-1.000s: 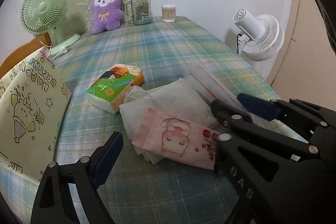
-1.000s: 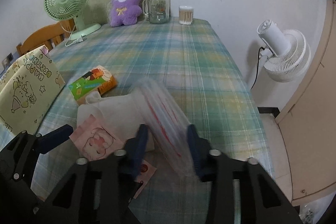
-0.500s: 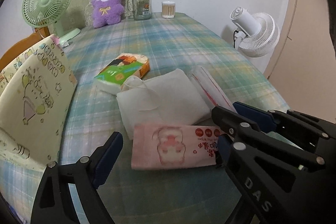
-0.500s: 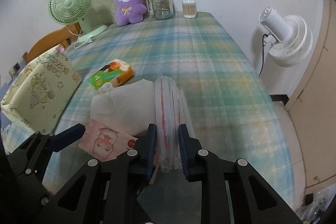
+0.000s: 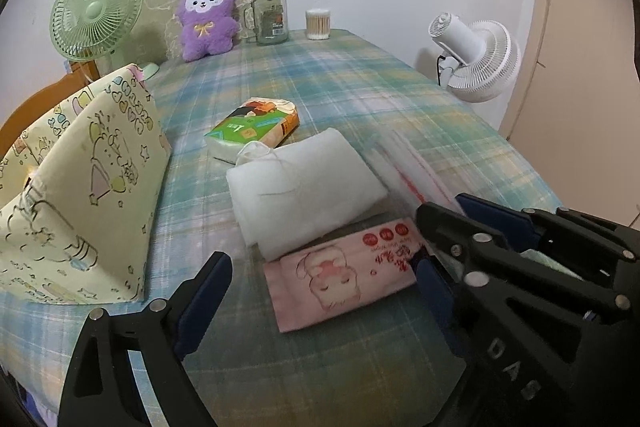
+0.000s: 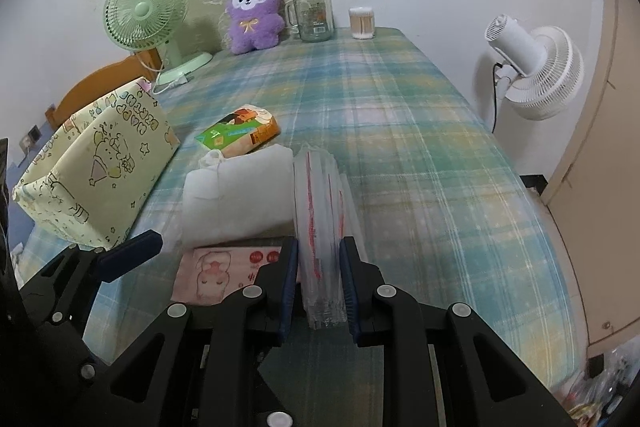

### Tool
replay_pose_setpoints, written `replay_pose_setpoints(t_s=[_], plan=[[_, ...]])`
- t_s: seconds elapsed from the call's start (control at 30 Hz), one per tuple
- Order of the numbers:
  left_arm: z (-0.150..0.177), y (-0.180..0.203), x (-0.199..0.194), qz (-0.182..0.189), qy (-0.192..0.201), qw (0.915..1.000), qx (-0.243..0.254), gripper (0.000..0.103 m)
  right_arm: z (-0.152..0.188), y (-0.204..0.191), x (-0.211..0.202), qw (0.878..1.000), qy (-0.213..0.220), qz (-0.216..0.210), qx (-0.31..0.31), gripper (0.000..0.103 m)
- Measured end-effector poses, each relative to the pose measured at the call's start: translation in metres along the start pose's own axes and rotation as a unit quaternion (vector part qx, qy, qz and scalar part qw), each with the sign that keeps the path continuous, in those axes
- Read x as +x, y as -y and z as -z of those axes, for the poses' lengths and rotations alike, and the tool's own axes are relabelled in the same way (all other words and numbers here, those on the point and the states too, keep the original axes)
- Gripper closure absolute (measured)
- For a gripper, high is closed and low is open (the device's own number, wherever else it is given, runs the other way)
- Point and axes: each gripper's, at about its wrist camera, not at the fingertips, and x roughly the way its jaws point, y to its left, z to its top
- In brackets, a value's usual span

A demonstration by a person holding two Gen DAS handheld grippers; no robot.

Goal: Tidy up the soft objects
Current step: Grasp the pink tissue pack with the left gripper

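My right gripper (image 6: 319,279) is shut on a stack of clear plastic bags with red stripes (image 6: 320,211), held edge-up above the table; the stack shows blurred in the left wrist view (image 5: 404,167). My left gripper (image 5: 320,283) is open, its fingers either side of a pink tissue pack with a cartoon face (image 5: 344,273), which also shows in the right wrist view (image 6: 224,275). A folded white cloth bag (image 5: 304,187) lies behind the pink pack. A green and orange tissue pack (image 5: 252,127) lies beyond it. A yellow patterned fabric box (image 5: 76,187) stands at the left.
A purple plush toy (image 5: 206,17), a glass jar (image 5: 272,15) and a cotton swab tub (image 5: 318,23) stand at the table's far end. A green fan (image 5: 96,15) is far left. A white fan (image 5: 476,55) stands off the right edge.
My right gripper has lifted the clear bag stack and turned it edge-up. The pink tissue pack has slid off the white cloth toward me, between my left fingers.
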Motion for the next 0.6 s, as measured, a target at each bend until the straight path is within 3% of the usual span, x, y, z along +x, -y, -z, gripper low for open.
replay_pose_setpoints(t_s=[0.53, 0.6], plan=[[-0.002, 0.016, 0.013, -0.029, -0.003, 0.9993, 0.025, 0.007, 0.003, 0.014, -0.001, 1.0, 0.004, 0.016, 0.025, 0.079], [-0.003, 0.018, 0.014, -0.028, -0.004, 0.9993, 0.025, 0.014, 0.002, 0.017, 0.0, 0.999, 0.003, 0.017, 0.03, 0.079]])
